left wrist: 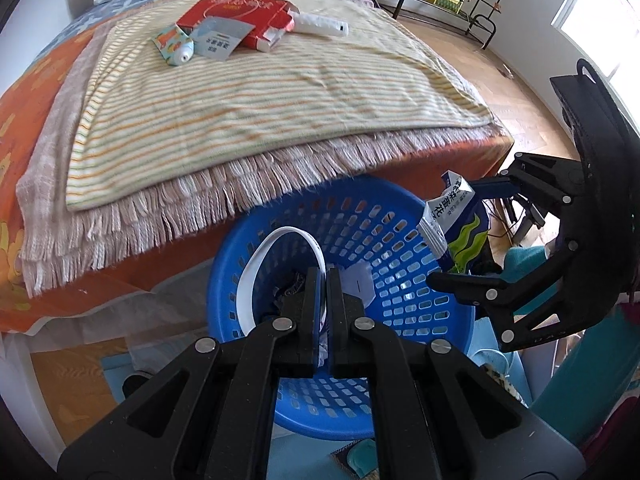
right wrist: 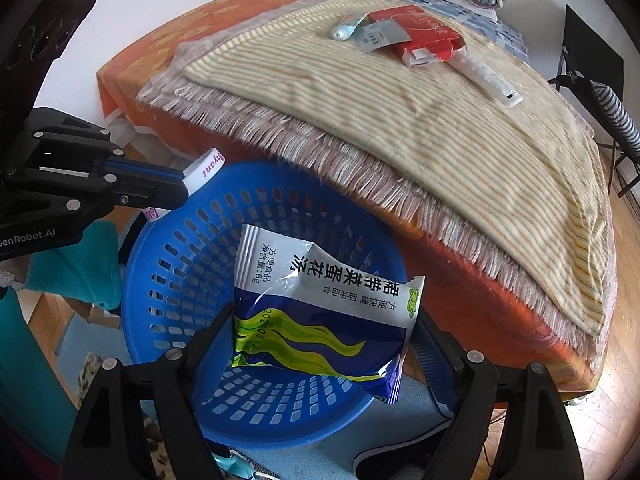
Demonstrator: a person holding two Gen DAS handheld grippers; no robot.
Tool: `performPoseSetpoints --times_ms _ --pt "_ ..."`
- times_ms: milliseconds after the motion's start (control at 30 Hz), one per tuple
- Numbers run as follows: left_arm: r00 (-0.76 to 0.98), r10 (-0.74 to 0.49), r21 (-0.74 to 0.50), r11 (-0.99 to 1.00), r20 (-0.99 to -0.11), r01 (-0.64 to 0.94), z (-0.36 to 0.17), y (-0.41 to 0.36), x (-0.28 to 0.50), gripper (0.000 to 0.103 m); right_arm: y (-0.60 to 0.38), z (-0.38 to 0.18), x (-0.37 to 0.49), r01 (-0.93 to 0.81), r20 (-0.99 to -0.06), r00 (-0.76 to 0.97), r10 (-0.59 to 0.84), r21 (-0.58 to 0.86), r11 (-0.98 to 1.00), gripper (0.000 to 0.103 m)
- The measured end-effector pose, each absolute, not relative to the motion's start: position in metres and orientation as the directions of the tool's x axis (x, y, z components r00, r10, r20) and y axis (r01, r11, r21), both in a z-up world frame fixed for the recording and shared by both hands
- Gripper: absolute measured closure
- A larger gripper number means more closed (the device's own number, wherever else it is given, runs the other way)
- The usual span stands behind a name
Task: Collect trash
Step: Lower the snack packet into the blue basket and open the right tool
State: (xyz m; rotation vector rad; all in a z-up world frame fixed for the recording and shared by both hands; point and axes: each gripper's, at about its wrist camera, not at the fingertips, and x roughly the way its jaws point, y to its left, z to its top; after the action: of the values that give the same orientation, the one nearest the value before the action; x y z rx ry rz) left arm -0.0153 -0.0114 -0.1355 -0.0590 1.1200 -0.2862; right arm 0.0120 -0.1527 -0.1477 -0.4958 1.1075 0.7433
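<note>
Basket on the floor before the bed, both grippers over it.

The basket (left wrist: pixel 404 240) sits on the floor just below the fringed edge of the blanket (left wrist: pixel 248 116) spread on the bed (right wrist: pixel 472 300). The left gripper (left wrist: pixel 325 280) hangs over the basket's left side with a band (left wrist: pixel 276 240) pinched between its fingers; the right gripper (right wrist: pixel 320 344) is over the basket's right side with a packet (right wrist: pixel 320 312) between its fingers, above the basket's opening. Far back on the blanket lie a box (left wrist: pixel 240 16), a card (left wrist: pixel 222 38) leaning on its front, a small tube (left wrist: pixel 176 46) left of the card, and a long tube (left wrist: pixel 324 26) right of the box.
</note>
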Motion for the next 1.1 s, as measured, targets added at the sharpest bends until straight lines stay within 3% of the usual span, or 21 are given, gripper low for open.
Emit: performPoseSetpoints --times_ms 700,800,867,900,1100 --pt "0.369 -0.248 -0.199 0.966 -0.896 0.166 -0.146 -0.009 -0.012 0.101 -0.153 -0.155 0.011 -0.751 -0.933 0.251 0.259 -0.018 0.66 0.01" --pt "0.366 -0.25 -0.202 0.965 -0.896 0.166 -0.147 -0.009 -0.011 0.092 -0.153 -0.156 0.012 -0.75 -0.934 0.247 0.259 -0.015 0.662 0.009" --pt "0.371 -0.25 -0.201 0.965 -0.894 0.165 -0.146 -0.009 -0.011 0.076 -0.153 -0.156 0.012 -0.749 -0.935 0.244 0.259 -0.012 0.662 0.007" --pt "0.375 -0.248 -0.199 0.966 -0.893 0.165 -0.146 -0.009 -0.012 0.073 -0.153 -0.156 0.012 -0.749 -0.935 0.244 0.257 -0.013 0.662 0.007" --pt "0.374 -0.246 -0.198 0.967 -0.894 0.161 -0.145 -0.009 -0.011 0.072 -0.153 -0.159 0.012 -0.749 -0.939 0.235 0.251 -0.011 0.662 0.006"
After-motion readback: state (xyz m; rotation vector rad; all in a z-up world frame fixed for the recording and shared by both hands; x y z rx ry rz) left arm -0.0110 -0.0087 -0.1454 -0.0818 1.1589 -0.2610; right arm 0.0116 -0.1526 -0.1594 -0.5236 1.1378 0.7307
